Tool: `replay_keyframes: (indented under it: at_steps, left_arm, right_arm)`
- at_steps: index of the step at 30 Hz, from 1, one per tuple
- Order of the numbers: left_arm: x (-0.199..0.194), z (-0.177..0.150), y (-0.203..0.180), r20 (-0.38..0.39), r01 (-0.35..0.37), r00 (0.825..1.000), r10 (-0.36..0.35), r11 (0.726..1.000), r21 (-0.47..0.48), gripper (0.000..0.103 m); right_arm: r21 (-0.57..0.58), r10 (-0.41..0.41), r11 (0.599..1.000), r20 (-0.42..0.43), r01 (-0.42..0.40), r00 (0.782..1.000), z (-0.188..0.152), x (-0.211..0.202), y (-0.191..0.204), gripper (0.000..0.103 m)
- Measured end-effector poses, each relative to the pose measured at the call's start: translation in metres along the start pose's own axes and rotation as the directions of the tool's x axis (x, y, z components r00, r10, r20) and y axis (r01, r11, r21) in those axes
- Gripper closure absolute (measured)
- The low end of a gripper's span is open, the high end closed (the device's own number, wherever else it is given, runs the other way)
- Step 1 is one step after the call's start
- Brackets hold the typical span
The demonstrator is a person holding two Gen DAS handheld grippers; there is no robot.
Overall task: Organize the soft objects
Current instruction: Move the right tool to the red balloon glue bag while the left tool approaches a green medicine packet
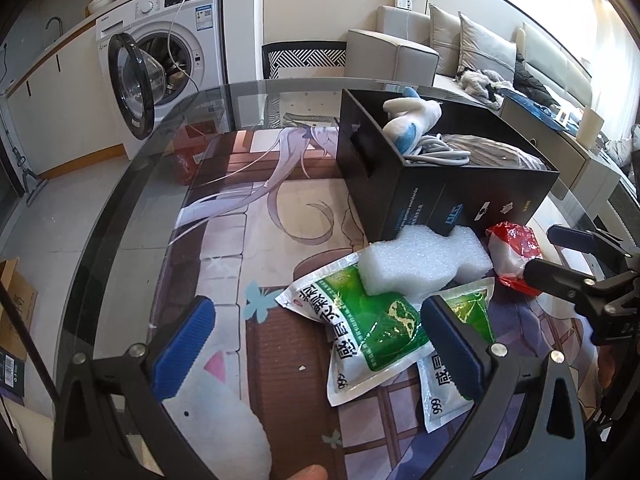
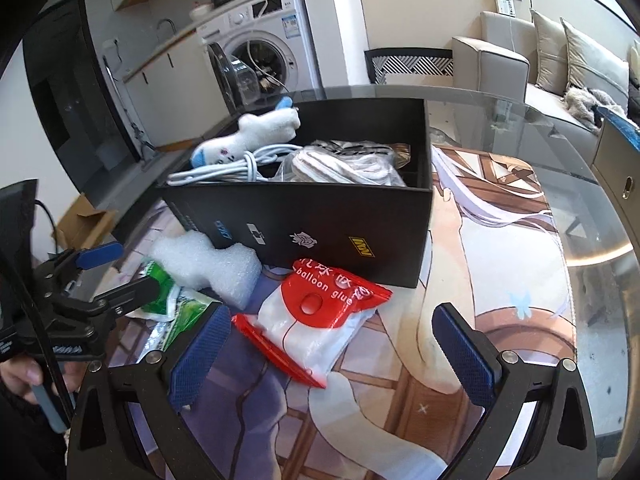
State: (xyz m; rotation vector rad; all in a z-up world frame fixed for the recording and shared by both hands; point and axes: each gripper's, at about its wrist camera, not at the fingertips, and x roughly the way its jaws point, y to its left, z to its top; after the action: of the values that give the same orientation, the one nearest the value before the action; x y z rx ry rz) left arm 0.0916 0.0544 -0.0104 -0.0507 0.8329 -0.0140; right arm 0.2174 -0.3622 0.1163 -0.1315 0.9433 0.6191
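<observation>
Right wrist view: your right gripper [image 2: 334, 354] gapes released around the near red-and-white plastic balloon-glue packet [image 2: 316, 320], your left gripper [image 1: 316, 346] likewise over green-and-white foil sachets [image 1: 368, 324], near the black cardboard box [image 2: 320, 220].

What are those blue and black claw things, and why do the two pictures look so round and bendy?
A person holds a grabber tool in each hand. Each tool carries a wide-eyed camera looking along its two blue fingers, which bends the picture. One picture is from the left gripper, the other from the right gripper. Both are open and hold nothing. On the glass table lies a cartoon mat with a black box that holds a plush toy and a cable. In front of the box lie a white foam block, two green packets and a red and white bag.
</observation>
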Motion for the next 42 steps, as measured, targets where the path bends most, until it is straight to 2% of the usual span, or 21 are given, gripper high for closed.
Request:
replay_keyframes:
  at_steps: [3,9,17,20,26,32,42]
  left_arm:
    - [0.000,-0.001,0.000,-0.001,-0.004,1.000,0.004,1.000,0.003,0.000]
    - [0.002,-0.001,0.000,-0.008,-0.002,1.000,0.002,1.000,0.010,0.000]
    - [0.008,0.000,0.002,-0.035,0.000,0.999,0.000,1.000,0.008,0.000]
    - [0.008,0.000,0.000,-0.039,0.023,0.999,-0.022,1.000,0.007,0.000]
    - [0.012,0.002,-0.001,-0.053,-0.007,0.999,0.007,1.000,0.011,0.000]
    - [0.015,0.000,0.015,-0.079,-0.042,0.996,0.040,0.999,-0.026,0.000]
    - [0.023,0.002,0.009,-0.096,-0.034,0.995,0.033,0.999,-0.012,0.000]
  right_arm:
    - [0.003,-0.032,0.999,-0.018,0.032,0.999,0.003,0.007,0.006,0.001]
    - [0.009,-0.040,0.999,-0.050,0.040,0.998,0.004,0.017,0.008,0.001]
    - [0.001,-0.082,0.997,-0.066,0.083,0.994,0.001,0.011,-0.008,0.001]
    - [0.003,-0.097,0.995,-0.067,0.097,0.993,-0.002,0.007,-0.016,0.001]
    - [-0.002,-0.101,0.995,-0.069,0.101,0.992,-0.004,0.005,-0.022,0.001]
    - [-0.015,-0.105,0.994,-0.076,0.104,0.992,-0.008,0.008,-0.026,0.001]
    - [-0.019,-0.106,0.994,-0.072,0.105,0.992,-0.003,0.010,-0.022,0.001]
